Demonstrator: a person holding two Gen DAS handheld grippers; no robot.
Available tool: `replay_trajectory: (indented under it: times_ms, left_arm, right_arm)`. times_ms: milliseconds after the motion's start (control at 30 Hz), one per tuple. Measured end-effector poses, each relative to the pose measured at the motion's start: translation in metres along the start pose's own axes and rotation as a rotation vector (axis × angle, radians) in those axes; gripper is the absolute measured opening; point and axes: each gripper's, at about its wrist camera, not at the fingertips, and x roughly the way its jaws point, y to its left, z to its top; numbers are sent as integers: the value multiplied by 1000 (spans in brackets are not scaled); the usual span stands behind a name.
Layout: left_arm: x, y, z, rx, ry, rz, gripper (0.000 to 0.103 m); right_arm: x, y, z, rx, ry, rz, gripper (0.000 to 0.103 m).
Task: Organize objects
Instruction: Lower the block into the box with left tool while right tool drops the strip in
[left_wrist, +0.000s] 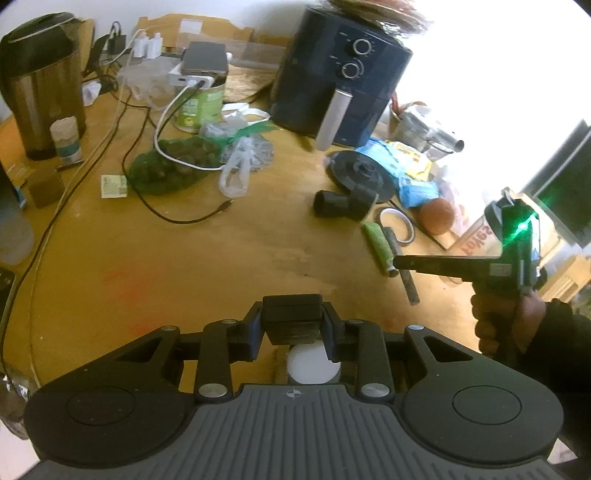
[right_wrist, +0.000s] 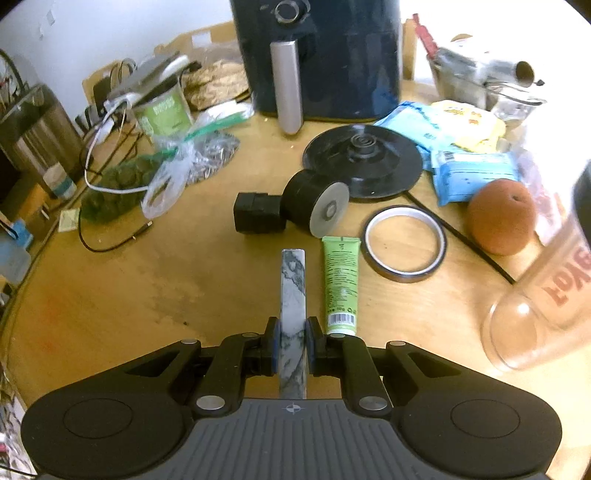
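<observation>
Your right gripper (right_wrist: 291, 341) is pinching a flat grey marbled bar (right_wrist: 293, 295), holding it just left of the green squeeze tube (right_wrist: 340, 282). Your left gripper (left_wrist: 293, 332) is clamping a small black rectangular block (left_wrist: 291, 314), well left of that tube.

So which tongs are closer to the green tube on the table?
Right. The right tongs sit just beside the green tube, gripping a marbled bar. The left tongs are farther, holding a black block.
</observation>
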Motion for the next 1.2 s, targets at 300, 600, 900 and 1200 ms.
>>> replay_trajectory:
  times_ms: [300,600,900,1200]
  left_arm:
    - [8,-15,2,59,16,-57,31]
    - [18,-28,-1,117,46,-109,31]
    - [25,-37,-8,159,81,-149,31]
    - [33,-39,-22,178,123,-166,31]
  right_arm:
    - [-46,-7,-14,72,-56,8,17]
    - [-84,-2,-37,125,-85,29,17]
    - [-107,7,-62,164,-109,63,17]
    - [-114,23,-92,170,-83,82,17]
